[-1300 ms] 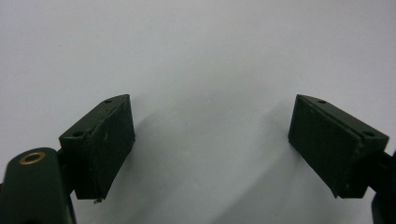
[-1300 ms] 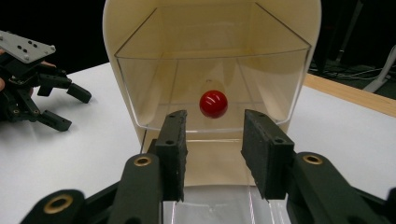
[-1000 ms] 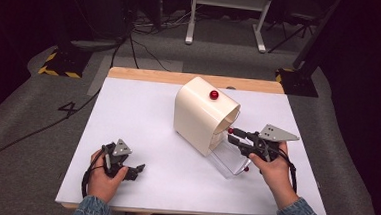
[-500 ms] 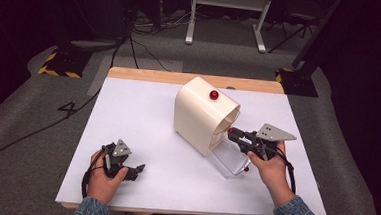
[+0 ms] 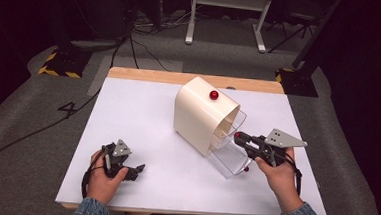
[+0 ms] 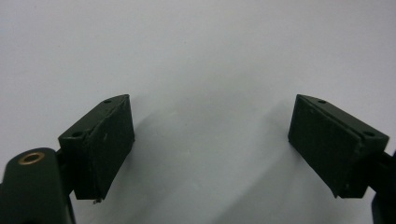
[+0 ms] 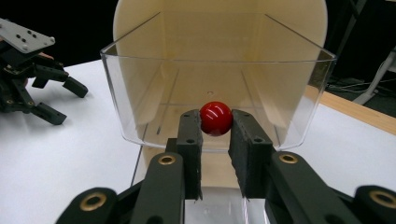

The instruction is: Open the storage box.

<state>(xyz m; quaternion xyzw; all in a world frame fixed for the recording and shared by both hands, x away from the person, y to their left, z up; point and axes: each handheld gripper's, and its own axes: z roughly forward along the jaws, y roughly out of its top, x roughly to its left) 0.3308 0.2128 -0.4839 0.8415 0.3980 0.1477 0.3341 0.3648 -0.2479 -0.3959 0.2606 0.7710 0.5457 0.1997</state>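
A cream, round-topped housing stands mid-table with a red knob on its top. A clear plastic bin tilts out of its open front towards the right. In the right gripper view the bin looks empty. My right gripper is shut on a small red ball knob at the bin's front wall, one jaw on each side. Near the table's front left, my left gripper rests low over the white top. Its jaws are wide open with nothing between them.
The white tabletop has a wooden strip along its far edge. Beyond it lie grey floor, cables and a white stand's legs. The left gripper shows at the left of the right gripper view.
My right gripper has shifted slightly to the right, still holding the red knob. The left hand and its gripper have stayed put.
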